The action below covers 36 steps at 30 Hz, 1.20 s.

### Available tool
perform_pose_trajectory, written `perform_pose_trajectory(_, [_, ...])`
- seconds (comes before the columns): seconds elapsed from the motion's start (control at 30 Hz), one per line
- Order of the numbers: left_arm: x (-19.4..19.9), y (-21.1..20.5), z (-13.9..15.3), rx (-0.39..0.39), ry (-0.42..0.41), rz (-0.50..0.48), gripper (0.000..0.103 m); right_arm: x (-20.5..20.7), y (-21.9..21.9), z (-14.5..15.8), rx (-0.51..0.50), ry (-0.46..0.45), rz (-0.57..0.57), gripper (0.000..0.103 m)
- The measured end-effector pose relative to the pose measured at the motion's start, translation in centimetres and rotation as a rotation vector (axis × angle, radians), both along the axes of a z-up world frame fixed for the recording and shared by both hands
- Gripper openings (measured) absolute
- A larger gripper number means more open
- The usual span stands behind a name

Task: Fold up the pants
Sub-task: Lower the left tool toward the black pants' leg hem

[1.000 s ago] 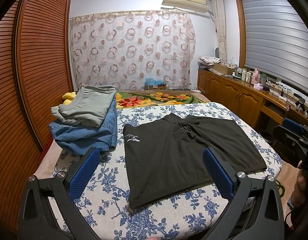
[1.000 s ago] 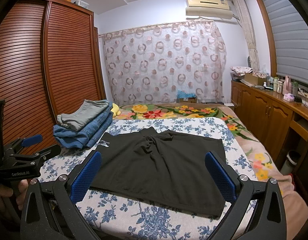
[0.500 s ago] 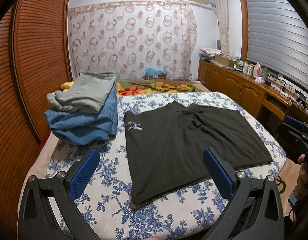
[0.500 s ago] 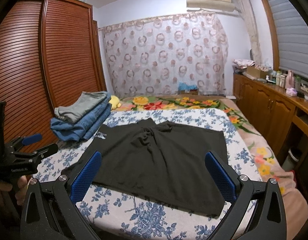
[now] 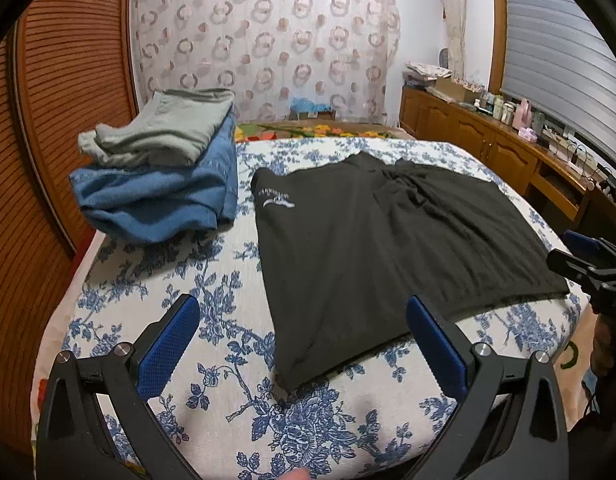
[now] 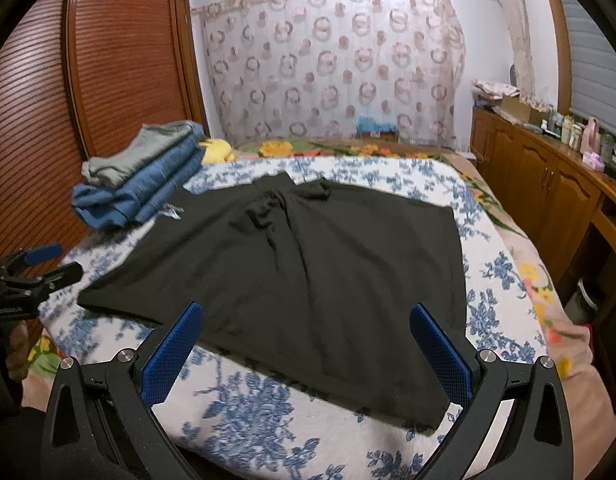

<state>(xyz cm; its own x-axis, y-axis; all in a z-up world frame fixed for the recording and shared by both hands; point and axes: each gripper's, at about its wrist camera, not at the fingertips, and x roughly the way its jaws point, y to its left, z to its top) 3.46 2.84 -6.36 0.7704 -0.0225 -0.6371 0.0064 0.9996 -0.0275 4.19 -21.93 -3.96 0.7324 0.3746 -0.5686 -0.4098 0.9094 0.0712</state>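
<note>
On my feeds the black pants (image 5: 379,240) lie spread flat on the bed (image 5: 212,360), over its blue-flowered cover, both legs open side by side and not yet folded. A small white logo (image 5: 276,198) shows on the far left corner of the cloth, and there is a bunch of wrinkles near the middle of the far edge.

My left gripper (image 5: 302,340) hangs above the near edge of the bed with its jaws wide apart and nothing between them — the near corner of the pants lies in the gap between the blue pads (image 5: 168,346), below them, and I cannot tell whether anything touches. My right gripper (image 6: 306,354) is just as wide open and empty, held over the near hem on the other side of the garment. Each gripper also shows at the edge of the other's view: the right one off the bed's right side in the left wrist view, the left one at the left edge in the right wrist view, with a bit of a hand (image 6: 12,344) under it.

At the far left of the bed sits a stack of folded clothes — a grey-green piece (image 5: 164,132) on top of blue jeans (image 5: 156,200) — near the pants but apart from them. A wooden louvred wardrobe (image 6: 124,56) stands along the left, a patterned curtain (image 5: 268,40) hangs at the back, and a wooden cabinet (image 6: 539,184) runs along the right wall.
</note>
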Motion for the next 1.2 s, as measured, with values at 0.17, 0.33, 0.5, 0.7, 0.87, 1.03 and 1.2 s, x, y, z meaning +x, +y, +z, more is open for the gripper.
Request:
perform_pose_trajectory(0.17, [0.6,0.5,-1.8,-0.012,0.053,-0.007,0.103,1.5,0.3,-1.0,-0.019,0.068,0.001,0.103])
perform_pose_trajectory(0.33, [0.6,1.4,-2.8,-0.041,0.076,-0.015,0.103,1.7,0.6,-1.3,-0.051,0.087,-0.025,0.103])
perform_pose_trajectory(0.5, [0.1,2.6,-2.8,-0.078,0.074,-0.021,0.1,1.2,1.5,-1.6,-0.093,0.118,-0.028,0.103])
perform_pose_trajectory(0.7, [-0.2,3.6,-3.2,-0.133,0.094,-0.034,0.081,-0.3,2.4,-1.1,-0.122,0.091,-0.028,0.103])
perform_pose_trajectory(0.87, [-0.7,3.7,-3.9,-0.164,0.113,-0.061,0.06,-1.5,2.5,-1.0,-0.127,0.08,-0.024,0.103])
perform_pose_trajectory(1.03, [-0.8,3.2,-4.0,-0.167,0.114,-0.077,0.043,-0.4,2.3,-1.5,-0.126,0.08,-0.022,0.103])
perform_pose_trajectory(1.2, [-0.7,2.6,-4.0,-0.174,0.114,-0.098,0.03,0.4,2.2,-1.2,-0.137,0.119,-0.03,0.103])
